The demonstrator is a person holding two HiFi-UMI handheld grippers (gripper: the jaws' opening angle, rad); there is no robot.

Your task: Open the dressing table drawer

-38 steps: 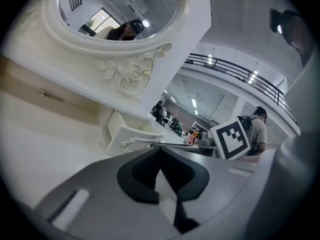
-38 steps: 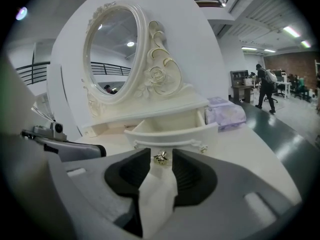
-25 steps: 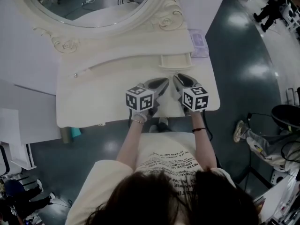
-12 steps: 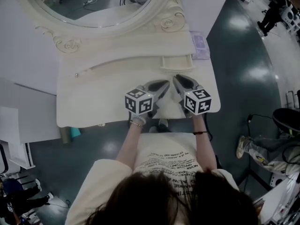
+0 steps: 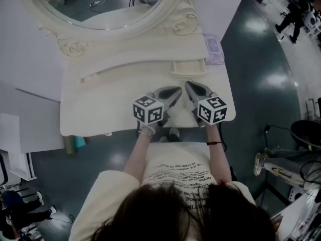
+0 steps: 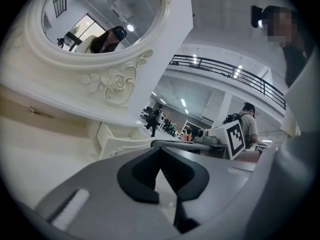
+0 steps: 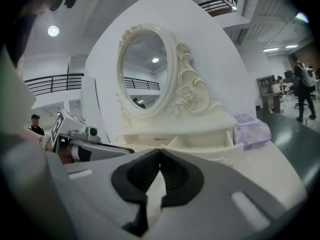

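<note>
Hovering side by side above the front part of the cream bench [image 5: 100, 104], the two tools point toward the mirror [image 5: 100, 4] at the back. The left hand-held gripper [image 6: 161, 148] has its dark jaws pressed together at the tips, and nothing sits between them. The right hand-held gripper [image 7: 160, 151] has just been closing its jaws; they now meet at the tips, with nothing between them either. Neither tool touches the drawer [image 5: 188, 66].

That small drawer sits at the right end of the low shelf under the mirror's carved frame. It is already pulled out toward the person, so its pale inside shows from above. In the right gripper view it lies just beyond the closed jaws, a little to their right. A purple packet of tissues [image 5: 213, 48] lies on the bench just beside the drawer, at the far right corner. Seen from the head view, both marker cubes are near the bench's front edge, close together but apart, above a dark glossy floor [image 5: 261, 59].
</note>
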